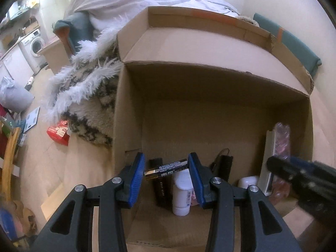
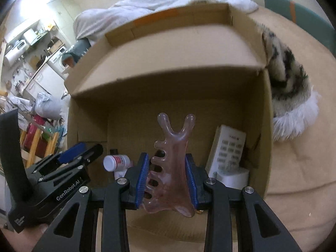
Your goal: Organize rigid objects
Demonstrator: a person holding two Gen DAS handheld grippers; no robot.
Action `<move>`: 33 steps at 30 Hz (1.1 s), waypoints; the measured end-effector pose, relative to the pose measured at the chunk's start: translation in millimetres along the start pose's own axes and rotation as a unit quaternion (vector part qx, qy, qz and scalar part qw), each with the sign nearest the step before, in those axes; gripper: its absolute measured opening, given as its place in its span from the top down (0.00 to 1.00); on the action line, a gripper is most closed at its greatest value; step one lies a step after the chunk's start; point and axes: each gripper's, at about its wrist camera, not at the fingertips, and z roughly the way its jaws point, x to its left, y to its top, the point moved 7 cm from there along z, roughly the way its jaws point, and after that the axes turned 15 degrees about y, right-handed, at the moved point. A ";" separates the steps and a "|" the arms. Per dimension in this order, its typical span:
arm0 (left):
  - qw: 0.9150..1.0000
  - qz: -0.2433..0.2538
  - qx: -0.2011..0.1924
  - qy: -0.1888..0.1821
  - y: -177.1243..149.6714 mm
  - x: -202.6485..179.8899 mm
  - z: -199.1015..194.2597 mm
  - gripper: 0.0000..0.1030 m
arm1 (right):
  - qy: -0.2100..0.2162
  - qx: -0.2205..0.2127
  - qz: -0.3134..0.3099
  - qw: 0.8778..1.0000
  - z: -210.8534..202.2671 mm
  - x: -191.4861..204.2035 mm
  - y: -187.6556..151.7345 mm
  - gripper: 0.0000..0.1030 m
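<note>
My left gripper (image 1: 167,169) is shut on a black and gold battery (image 1: 166,169) that lies crosswise between its blue pads, above the open cardboard box (image 1: 210,79). Inside the box lie a white bottle (image 1: 182,193), a black flat case (image 1: 161,191), another black item (image 1: 223,167) and a white remote (image 1: 269,161). My right gripper (image 2: 167,174) is shut on a translucent pink comb-shaped scraper (image 2: 171,168) that stands upright over the same box (image 2: 168,77). The left gripper (image 2: 69,161) shows at the left of the right wrist view.
A shaggy black and white rug (image 1: 92,96) and white bedding (image 1: 117,4) lie left of and behind the box. A red packet (image 1: 58,133) rests on the floor. A washing machine (image 1: 34,46) stands far left. In the box, a white roll (image 2: 233,177) sits below the remote (image 2: 230,149).
</note>
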 end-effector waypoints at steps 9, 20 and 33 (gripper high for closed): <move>0.999 0.037 0.027 0.000 -18.1 -23.2 13.7 0.62 | -0.034 0.062 0.063 0.996 29.3 -30.6 -19.0 0.65; 0.998 0.052 0.035 0.005 -24.6 -28.3 22.9 0.42 | -0.022 0.054 0.075 0.995 29.7 -37.9 -19.9 0.65; 0.999 0.036 0.030 -0.012 -23.7 -25.0 8.2 0.24 | 0.000 -0.009 0.072 0.997 11.5 -22.5 5.3 0.19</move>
